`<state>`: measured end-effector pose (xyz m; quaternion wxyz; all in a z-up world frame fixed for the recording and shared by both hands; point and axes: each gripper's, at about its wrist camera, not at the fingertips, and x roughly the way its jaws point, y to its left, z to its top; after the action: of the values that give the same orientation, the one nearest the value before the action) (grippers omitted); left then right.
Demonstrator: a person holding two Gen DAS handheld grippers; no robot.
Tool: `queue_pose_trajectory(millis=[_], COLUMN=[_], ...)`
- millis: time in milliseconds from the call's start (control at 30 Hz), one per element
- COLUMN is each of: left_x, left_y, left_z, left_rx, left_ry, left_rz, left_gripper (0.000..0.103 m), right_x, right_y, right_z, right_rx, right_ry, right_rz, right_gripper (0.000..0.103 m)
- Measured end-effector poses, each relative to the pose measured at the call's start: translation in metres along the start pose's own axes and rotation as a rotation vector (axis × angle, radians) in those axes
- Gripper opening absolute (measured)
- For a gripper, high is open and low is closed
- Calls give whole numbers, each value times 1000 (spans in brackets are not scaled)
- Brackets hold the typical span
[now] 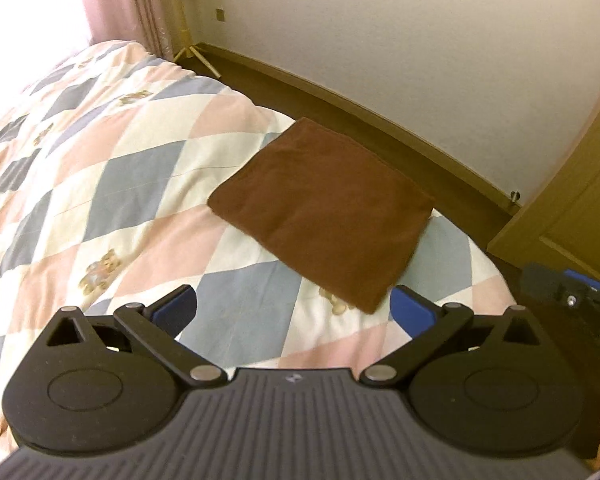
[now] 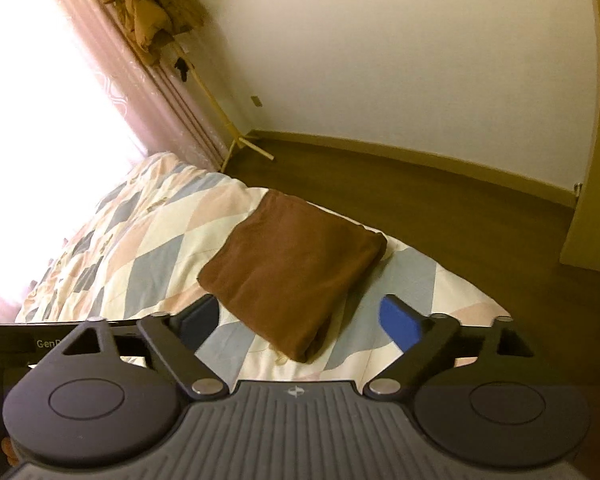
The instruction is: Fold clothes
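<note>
There's the brown garment (image 1: 323,212), lying as a neat folded square near the corner of the quilted bed (image 1: 112,184), and both the left claw (image 1: 294,312) and right claw (image 2: 300,322) hover short of it, spread wide, gripping nothing.

Plain brown folded cloth (image 1: 319,216); quilt (image 1: 120,168) in pink, cream and grey-blue diamonds with teddy bears; pink curtain (image 2: 140,92); blue tool pads (image 2: 399,322).
</note>
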<state>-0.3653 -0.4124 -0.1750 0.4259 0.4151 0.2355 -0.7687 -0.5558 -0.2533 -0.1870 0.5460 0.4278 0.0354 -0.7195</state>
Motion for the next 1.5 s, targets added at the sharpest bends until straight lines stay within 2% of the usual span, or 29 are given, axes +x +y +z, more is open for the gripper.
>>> queue_pose_trajectory(millis=[133, 333, 433, 567, 700, 867, 1067, 1233, 1333, 1500], left_x=[-38, -89, -105, -126, -141, -157, -169, -169, -167, -159], left_y=[10, 29, 37, 44, 53, 62, 70, 71, 70, 73], left_z=[-1, -6, -12, -26, -40, -51, -57, -58, -56, -49], left_rx=[-8, 19, 42, 86, 93, 89, 95, 102, 104, 97], left_ry=[-19, -6, 21, 16, 6, 9, -7, -5, -6, -1], left_rz=[-15, -43, -32, 5, -9, -31, -29, -27, -22, -3], left_gripper=[102, 102, 102, 102, 102, 102, 102, 102, 102, 102], right_x=[-32, -75, -95, -115, -128, -130, -135, -132, -128, -116], right_y=[22, 65, 87, 118, 137, 137, 154, 169, 173, 174], right_z=[0, -2, -5, -13, -23, -27, -35, -48, -53, -42], right_rx=[-20, -26, -34, -101, -94, 43, -9, -117, -129, -64], right_ry=[-25, -62, -82, -89, -122, -57, -6, 2, 45, 90], right_rz=[-8, -68, -105, -180, -216, -191, -215, -324, -342, -312], right_gripper=[101, 101, 101, 103, 103, 103, 103, 103, 103, 103])
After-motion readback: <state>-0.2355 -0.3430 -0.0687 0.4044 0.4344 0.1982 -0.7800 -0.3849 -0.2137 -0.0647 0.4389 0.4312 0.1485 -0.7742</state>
